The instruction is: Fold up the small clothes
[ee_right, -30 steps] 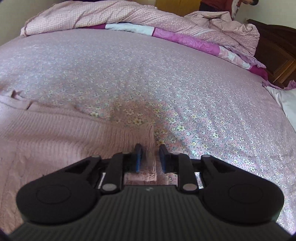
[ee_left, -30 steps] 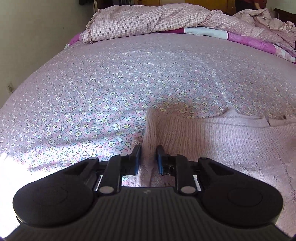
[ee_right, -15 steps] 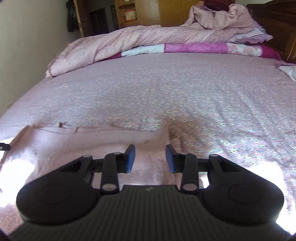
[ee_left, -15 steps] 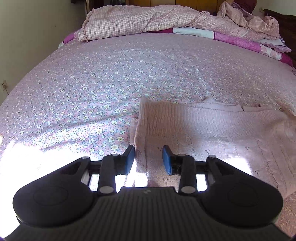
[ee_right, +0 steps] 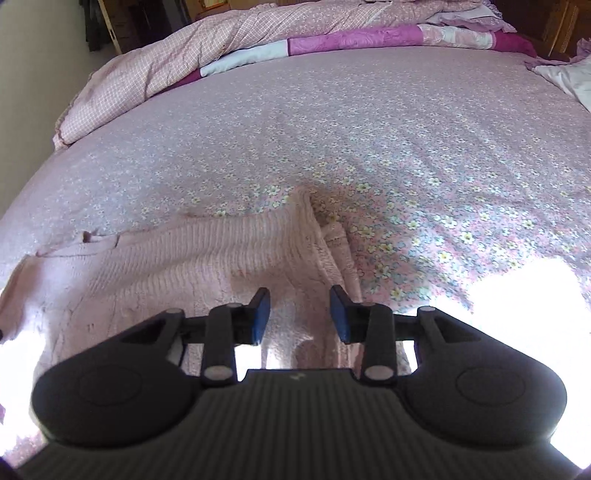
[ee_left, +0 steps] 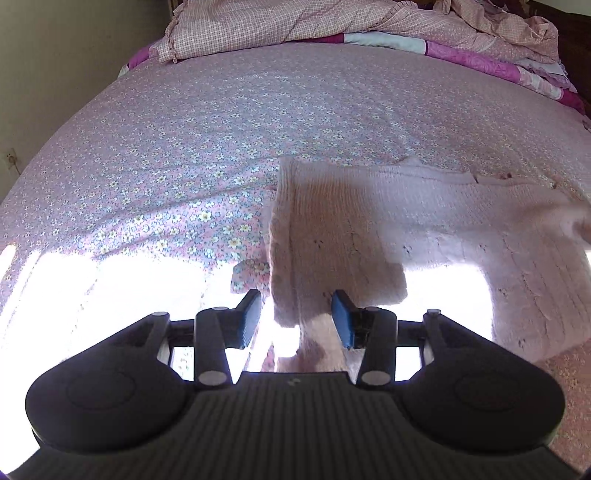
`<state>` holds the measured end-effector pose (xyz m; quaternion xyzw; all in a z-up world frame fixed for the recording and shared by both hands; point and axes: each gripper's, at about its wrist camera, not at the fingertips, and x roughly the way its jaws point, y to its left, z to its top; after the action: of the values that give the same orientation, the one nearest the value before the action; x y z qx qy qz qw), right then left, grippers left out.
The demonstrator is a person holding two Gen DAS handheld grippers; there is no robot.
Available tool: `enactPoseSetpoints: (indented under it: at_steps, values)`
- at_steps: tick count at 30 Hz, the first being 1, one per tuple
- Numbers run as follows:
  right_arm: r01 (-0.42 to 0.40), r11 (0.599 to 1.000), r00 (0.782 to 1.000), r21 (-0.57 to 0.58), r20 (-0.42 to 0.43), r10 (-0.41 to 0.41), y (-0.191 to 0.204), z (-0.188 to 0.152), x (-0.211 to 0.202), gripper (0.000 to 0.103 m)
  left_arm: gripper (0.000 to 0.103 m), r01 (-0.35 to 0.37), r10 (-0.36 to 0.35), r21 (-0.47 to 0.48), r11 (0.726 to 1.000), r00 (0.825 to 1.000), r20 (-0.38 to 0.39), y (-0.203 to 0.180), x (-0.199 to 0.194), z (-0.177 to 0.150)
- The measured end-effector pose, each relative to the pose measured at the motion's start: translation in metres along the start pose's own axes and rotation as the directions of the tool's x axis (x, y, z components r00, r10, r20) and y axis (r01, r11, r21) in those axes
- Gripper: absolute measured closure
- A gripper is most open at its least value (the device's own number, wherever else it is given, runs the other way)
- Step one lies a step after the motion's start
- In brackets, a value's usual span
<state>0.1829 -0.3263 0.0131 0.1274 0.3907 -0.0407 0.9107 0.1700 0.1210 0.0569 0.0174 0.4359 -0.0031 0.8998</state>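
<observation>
A pale pink knitted sweater lies spread on the flowered bed sheet. Its left edge runs toward my left gripper, which is open with the knit between and below its blue pads. In the right wrist view the sweater lies left of centre, its right edge bunched in a ridge. My right gripper is open just above that edge, holding nothing.
A rumpled pink checked duvet and a purple-patterned quilt lie heaped along the far side of the bed. A wall stands at the left. Bright sunlight washes out the near sheet.
Both grippers were shut on the sweater's side edges a second ago; both have opened and let go. Both have drawn back a little, and the sweater rests on the bed.
</observation>
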Motion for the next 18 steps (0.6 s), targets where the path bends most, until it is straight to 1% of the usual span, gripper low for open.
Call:
enactPoseSetpoints:
  at_steps: [2,3,6,10,13,15,17,18]
  values:
    - [0.008,0.999,1.0,0.04,-0.001,-0.008,-0.009,-0.005,-0.012,0.057,0.053,0.001,0.0,0.004,1.0,1.0,-0.028,-0.005,-0.009,-0.008]
    - [0.0,0.998,1.0,0.067,0.001,0.0,-0.014,-0.009,-0.018,0.05,0.053,-0.003,0.003,0.006,1.0,0.999,-0.039,-0.007,-0.013,-0.012]
    - [-0.022,0.992,1.0,0.126,-0.016,0.024,-0.028,-0.023,-0.033,0.049,0.053,-0.007,0.007,0.002,1.0,0.998,-0.064,-0.013,-0.023,-0.024]
    - [-0.075,0.978,0.996,0.193,-0.036,0.083,-0.043,-0.044,-0.048,0.049,0.052,-0.005,0.001,-0.05,0.999,0.996,-0.086,-0.019,-0.035,-0.038]
    - [-0.113,0.962,0.988,0.247,-0.075,0.135,-0.049,-0.052,-0.048,0.049,0.052,0.027,-0.039,-0.111,0.993,0.993,-0.108,-0.022,-0.041,-0.049]
    - [-0.141,0.954,0.983,0.265,-0.073,0.166,-0.051,-0.055,-0.047,0.048,0.052,0.043,-0.06,-0.143,0.989,0.992,-0.114,-0.023,-0.044,-0.057]
    - [-0.159,0.945,0.979,0.286,-0.075,0.188,-0.052,-0.057,-0.044,0.048,0.052,0.045,-0.066,-0.161,0.986,0.99,-0.127,-0.025,-0.044,-0.063]
    - [-0.178,0.937,0.974,0.3,-0.082,0.211,-0.053,-0.058,-0.04,0.048,0.052,0.039,-0.063,-0.169,0.985,0.988,-0.139,-0.025,-0.043,-0.067]
